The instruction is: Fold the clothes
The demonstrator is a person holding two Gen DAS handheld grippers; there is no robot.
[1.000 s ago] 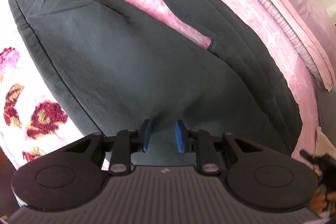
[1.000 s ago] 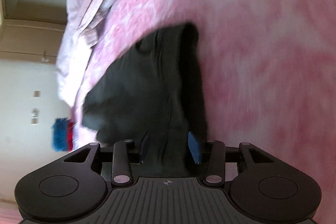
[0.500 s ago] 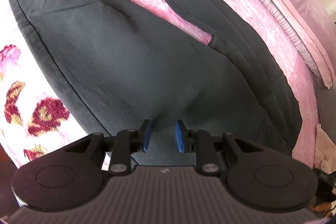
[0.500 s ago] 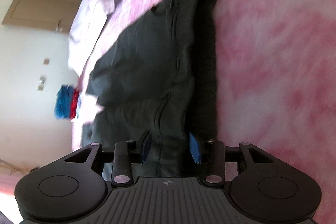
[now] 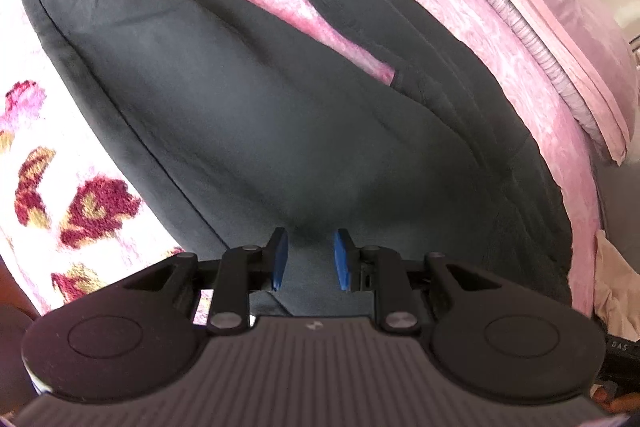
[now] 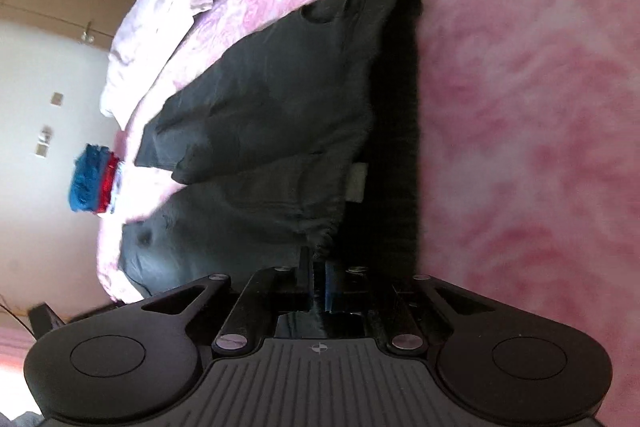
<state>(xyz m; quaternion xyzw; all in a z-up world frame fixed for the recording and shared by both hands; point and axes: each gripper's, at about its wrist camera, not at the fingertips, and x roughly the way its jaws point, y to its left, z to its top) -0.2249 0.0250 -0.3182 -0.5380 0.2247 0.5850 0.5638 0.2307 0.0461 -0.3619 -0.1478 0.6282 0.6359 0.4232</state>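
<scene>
Dark grey trousers (image 5: 248, 99) lie spread on a pink bedspread (image 5: 472, 3), both legs running away from me in the left wrist view. My left gripper (image 5: 308, 259) is open, its blue pads either side of the cloth near the trousers' edge. In the right wrist view the same trousers (image 6: 272, 115) show the waistband end with a white label (image 6: 356, 183). My right gripper (image 6: 320, 279) is shut on the bunched waistband of the trousers.
A floral pink and red blanket (image 5: 80, 203) lies left of the trousers. Pillows and a folded quilt (image 5: 560, 39) sit at the far right of the bed. A blue and red bundle (image 6: 90, 183) sits beyond the bed edge.
My right gripper has closed on the waistband; it was open half a second ago. The right view has swung closer over the trousers. The left gripper has barely moved.
</scene>
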